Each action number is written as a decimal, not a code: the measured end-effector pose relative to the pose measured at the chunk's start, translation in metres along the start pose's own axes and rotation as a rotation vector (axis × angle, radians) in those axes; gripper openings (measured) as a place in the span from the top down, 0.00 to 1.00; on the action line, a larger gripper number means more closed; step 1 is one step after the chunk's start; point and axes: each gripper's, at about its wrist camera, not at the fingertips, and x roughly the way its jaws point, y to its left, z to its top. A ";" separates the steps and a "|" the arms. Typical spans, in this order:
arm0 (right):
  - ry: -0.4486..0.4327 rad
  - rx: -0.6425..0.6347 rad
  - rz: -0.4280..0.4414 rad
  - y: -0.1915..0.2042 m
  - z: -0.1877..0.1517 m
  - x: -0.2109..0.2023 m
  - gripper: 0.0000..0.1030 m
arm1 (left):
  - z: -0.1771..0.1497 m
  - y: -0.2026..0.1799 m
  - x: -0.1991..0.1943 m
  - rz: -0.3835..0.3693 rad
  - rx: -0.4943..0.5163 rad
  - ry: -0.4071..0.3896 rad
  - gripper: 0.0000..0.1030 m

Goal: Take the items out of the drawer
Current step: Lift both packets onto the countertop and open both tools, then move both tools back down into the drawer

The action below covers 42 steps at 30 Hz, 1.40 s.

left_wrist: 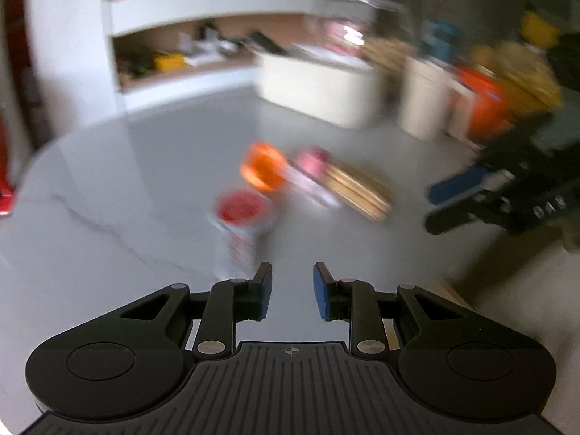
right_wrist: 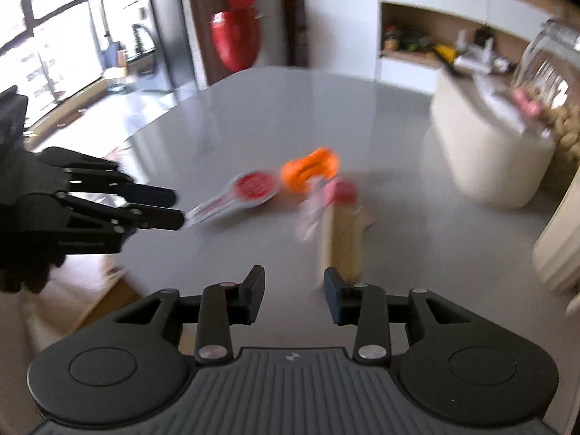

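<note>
Both views are motion-blurred, and no drawer is in view. On the grey table (left_wrist: 108, 166) lie a red round-headed tool with a white handle (left_wrist: 239, 214) (right_wrist: 253, 188), an orange item (left_wrist: 262, 170) (right_wrist: 310, 168), a pink-and-white item (left_wrist: 311, 170) (right_wrist: 342, 190) and a flat wooden piece (left_wrist: 357, 190) (right_wrist: 342, 243). My left gripper (left_wrist: 293, 282) (right_wrist: 179, 208) hovers open and empty just short of the tool's handle. My right gripper (right_wrist: 293, 286) (left_wrist: 431, 207) is open too, holds nothing, and hangs close to the wooden piece's near end.
A white oval container (left_wrist: 315, 87) (right_wrist: 496, 152) stands at the table's back, with a cream canister (left_wrist: 424, 98), an orange box (left_wrist: 485, 101) and a glass jar (right_wrist: 543, 72) beside it. White wall shelves (left_wrist: 217, 11) hold clutter. A red object (right_wrist: 235, 40) stands beyond the table's far end.
</note>
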 end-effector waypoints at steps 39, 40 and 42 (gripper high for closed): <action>0.599 -0.057 0.057 0.009 -0.126 0.085 0.48 | -0.085 -0.023 0.110 -0.174 0.006 0.508 0.84; 0.633 -0.051 0.064 0.010 -0.132 0.084 0.48 | -0.086 -0.021 0.110 -0.190 0.012 0.524 0.84; 0.700 -0.007 0.100 0.011 -0.140 0.085 0.48 | -0.091 -0.025 0.108 -0.240 0.026 0.561 0.84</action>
